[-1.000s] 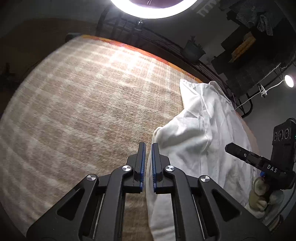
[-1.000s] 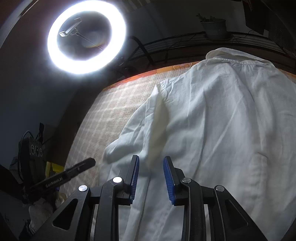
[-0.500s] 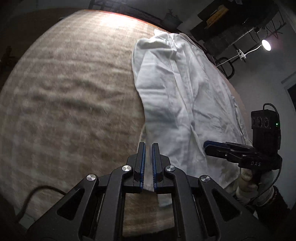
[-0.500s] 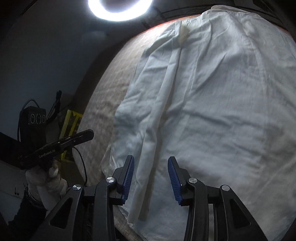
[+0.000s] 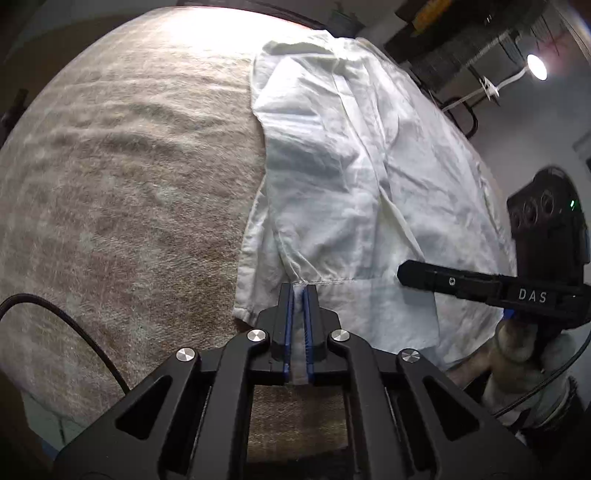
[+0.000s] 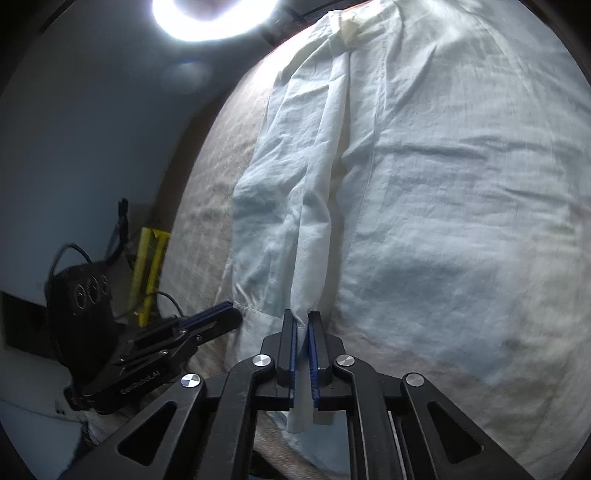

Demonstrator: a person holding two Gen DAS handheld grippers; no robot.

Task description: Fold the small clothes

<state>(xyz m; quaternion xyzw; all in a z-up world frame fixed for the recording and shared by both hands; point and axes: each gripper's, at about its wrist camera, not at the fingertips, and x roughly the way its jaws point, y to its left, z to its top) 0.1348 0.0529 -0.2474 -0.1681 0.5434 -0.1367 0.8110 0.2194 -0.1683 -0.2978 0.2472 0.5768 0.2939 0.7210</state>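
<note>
Shirt (image 5: 354, 155), white and thin, lies stretched out along the right side of the surface (image 5: 122, 177), which is covered in a beige woven cloth; its near hem is right at the front edge and its far end reaches toward the ring light (image 6: 210, 18). One long side panel is already laid over the body, leaving a soft ridge running the length of the garment. Now look at the hem: the left gripper (image 5: 298, 295) has its fingers together on a pinch of the fabric at the stitched edge, with white cloth showing between the blue pads. And the right gripper (image 6: 303, 325) — its jaws have just been closing, and they are now clamped on the bunched end of that folded strip, a tail of cloth hanging out below the pads. So both grips are set along the near edge, close beside each other. By my read, this is the grasp ahead of a lengthwise fold. Next move calls for lifting both pinches together, keeping the hem taut between them, and carrying it toward the far end without dragging the layers underneath. Uneven lift would skew the fold.
</note>
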